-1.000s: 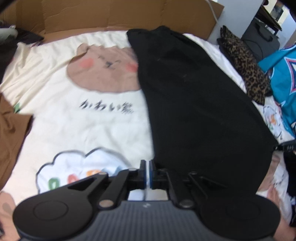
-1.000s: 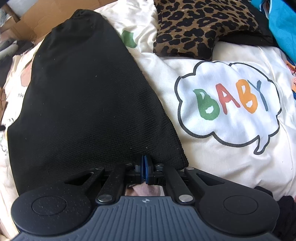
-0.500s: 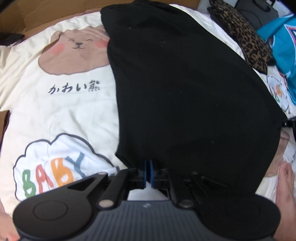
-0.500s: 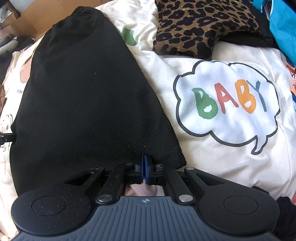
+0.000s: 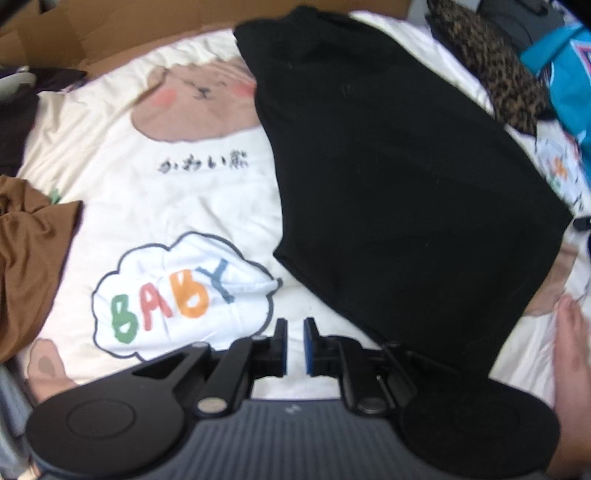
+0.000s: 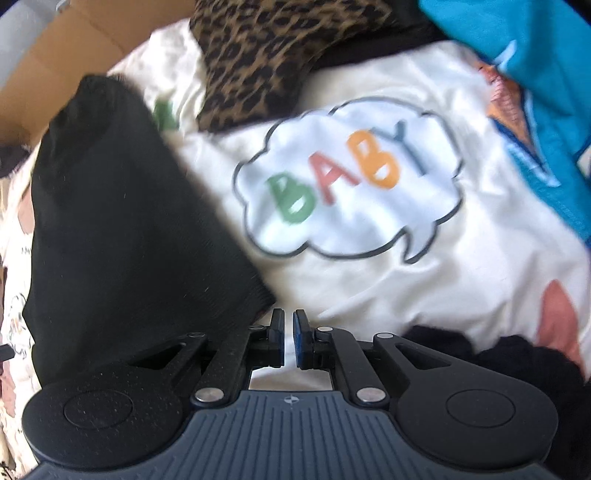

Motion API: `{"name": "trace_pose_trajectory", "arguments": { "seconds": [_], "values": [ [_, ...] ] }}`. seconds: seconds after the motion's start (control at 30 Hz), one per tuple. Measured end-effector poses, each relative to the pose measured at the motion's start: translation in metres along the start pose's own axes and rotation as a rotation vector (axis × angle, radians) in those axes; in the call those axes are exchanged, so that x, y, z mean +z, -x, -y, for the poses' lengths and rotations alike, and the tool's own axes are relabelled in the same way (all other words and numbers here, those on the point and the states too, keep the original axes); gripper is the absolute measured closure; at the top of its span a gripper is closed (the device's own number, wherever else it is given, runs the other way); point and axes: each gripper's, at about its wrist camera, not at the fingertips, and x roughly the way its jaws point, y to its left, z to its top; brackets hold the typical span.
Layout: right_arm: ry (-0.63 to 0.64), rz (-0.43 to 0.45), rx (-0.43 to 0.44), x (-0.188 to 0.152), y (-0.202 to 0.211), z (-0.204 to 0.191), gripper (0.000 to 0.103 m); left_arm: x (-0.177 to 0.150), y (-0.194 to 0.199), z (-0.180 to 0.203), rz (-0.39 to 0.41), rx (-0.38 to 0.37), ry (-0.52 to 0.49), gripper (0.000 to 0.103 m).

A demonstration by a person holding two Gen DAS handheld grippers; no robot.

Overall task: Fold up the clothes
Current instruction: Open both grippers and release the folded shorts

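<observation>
A black garment lies flat on the cream printed bedspread, spreading from the far middle to the near right. My left gripper is open by a narrow gap, empty, just left of the garment's near left corner. In the right wrist view the same black garment fills the left side. My right gripper is slightly open and empty, just right of the garment's near right corner, over the bedspread.
A leopard-print cloth lies at the far side and a turquoise garment at the right. Brown cloth sits at the left edge. Cardboard backs the bed. A person's bare foot rests at the near right.
Both grippers have opened slightly and let go of the garment's near corners. The left one has drawn back to the left, the right one to the right; the garment now lies flat.
</observation>
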Motion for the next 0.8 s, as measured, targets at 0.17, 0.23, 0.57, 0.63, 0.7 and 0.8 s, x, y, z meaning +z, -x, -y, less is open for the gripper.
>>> {"name": "trace_pose_trajectory", "arguments": {
  "seconds": [0.17, 0.23, 0.57, 0.63, 0.7, 0.8],
  "values": [
    [-0.029, 0.074, 0.02, 0.012, 0.01, 0.017, 0.071, -0.002, 0.014, -0.009, 0.019, -0.04, 0.064, 0.082],
    [-0.02, 0.096, 0.037, 0.019, 0.009, 0.019, 0.071, -0.003, 0.011, -0.01, 0.009, -0.059, 0.102, 0.08],
    [0.036, 0.107, 0.114, 0.021, -0.006, -0.001, 0.071, -0.016, 0.011, -0.016, -0.019, -0.133, 0.242, 0.073],
    [0.06, 0.088, 0.11, 0.018, -0.012, -0.005, 0.07, -0.018, 0.007, -0.016, -0.022, -0.172, 0.276, 0.072],
    [0.088, 0.068, 0.102, 0.015, -0.016, -0.008, 0.07, -0.023, 0.0, -0.013, -0.028, -0.21, 0.31, 0.071],
    [0.108, 0.045, 0.09, 0.01, -0.023, -0.011, 0.07, -0.03, -0.011, -0.007, -0.037, -0.271, 0.359, 0.07]
  ]
}}
